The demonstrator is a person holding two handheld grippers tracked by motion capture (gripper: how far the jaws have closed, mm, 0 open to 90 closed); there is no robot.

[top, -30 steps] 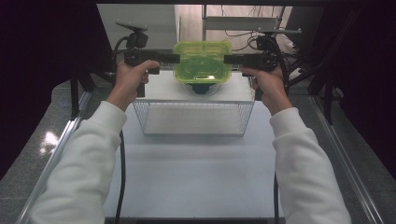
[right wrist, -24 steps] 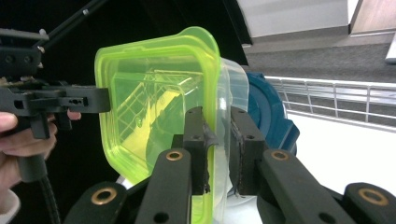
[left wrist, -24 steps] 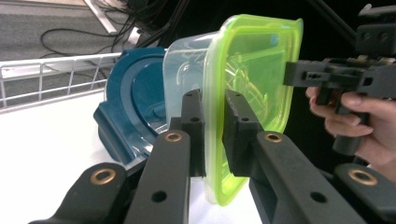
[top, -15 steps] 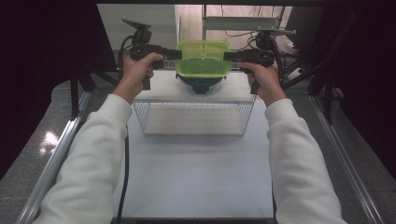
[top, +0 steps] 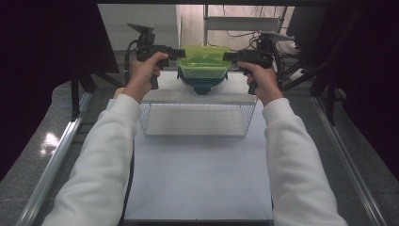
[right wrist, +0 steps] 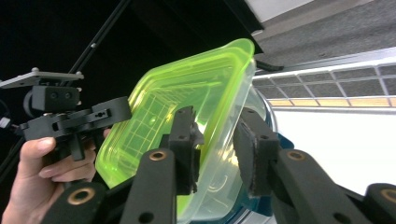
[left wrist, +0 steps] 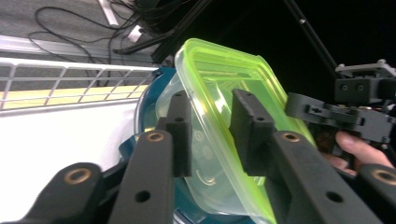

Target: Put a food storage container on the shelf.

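A lime-green see-through container [top: 203, 63] sits on a dark teal bowl [top: 203, 85] beyond the wire basket. My left gripper [top: 181, 52] is at the container's left rim and my right gripper [top: 228, 55] at its right rim. In the left gripper view the rim [left wrist: 219, 79] runs between my left gripper's [left wrist: 212, 126] pads with gaps on both sides. The right gripper view shows the same: the rim [right wrist: 187, 98] lies between the right gripper's [right wrist: 217, 149] spread pads without being pressed. Both grippers' jaws have just been opening.
A white wire basket [top: 197, 120] stands on the white tabletop [top: 197, 179] just in front of the bowl. Dark frame posts and cables rise behind and beside the table. Metal rails run along both table edges.
Both hands moved away from me and down with the green container, which now lies level on the teal bowl. The jaws of both grippers have widened off its rim.
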